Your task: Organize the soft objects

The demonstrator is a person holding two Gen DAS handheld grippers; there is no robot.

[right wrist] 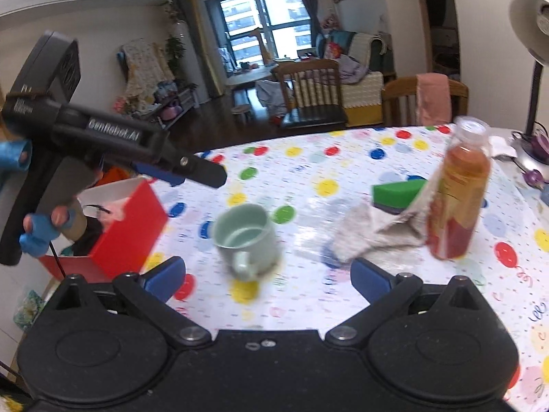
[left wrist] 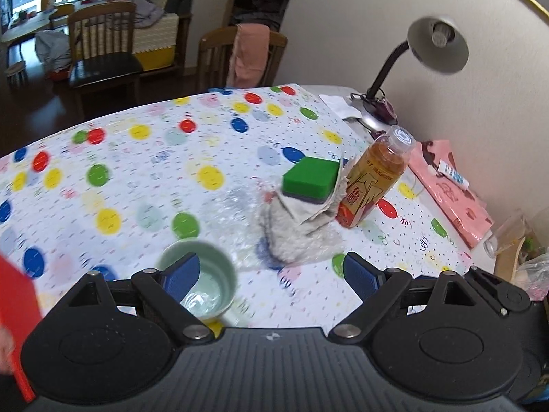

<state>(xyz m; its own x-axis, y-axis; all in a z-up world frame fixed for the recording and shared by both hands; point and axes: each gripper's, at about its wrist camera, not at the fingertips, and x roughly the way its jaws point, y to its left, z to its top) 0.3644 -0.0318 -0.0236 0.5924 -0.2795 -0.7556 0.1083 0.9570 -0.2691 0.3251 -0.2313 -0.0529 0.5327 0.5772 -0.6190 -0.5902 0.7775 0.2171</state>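
A green sponge [left wrist: 310, 178] lies on a crumpled grey-white cloth [left wrist: 295, 230] on the dotted tablecloth, against an orange drink bottle [left wrist: 372, 178]. The sponge [right wrist: 398, 194], cloth [right wrist: 370, 233] and bottle [right wrist: 456, 192] also show in the right wrist view. My left gripper [left wrist: 272, 271] is open and empty, above the table near the cloth and a pale green mug [left wrist: 199, 283]. My right gripper [right wrist: 267, 278] is open and empty, just before the mug [right wrist: 245, 237]. The left gripper [right wrist: 192, 171] shows from the side above a red box [right wrist: 127, 226].
The red box stands at the table's left edge [left wrist: 13, 295]. A desk lamp [left wrist: 435, 44] stands at the back right, with pink paper [left wrist: 449, 189] and a clear cup [left wrist: 507, 233] along the right side. Wooden chairs [right wrist: 312, 92] stand behind the table.
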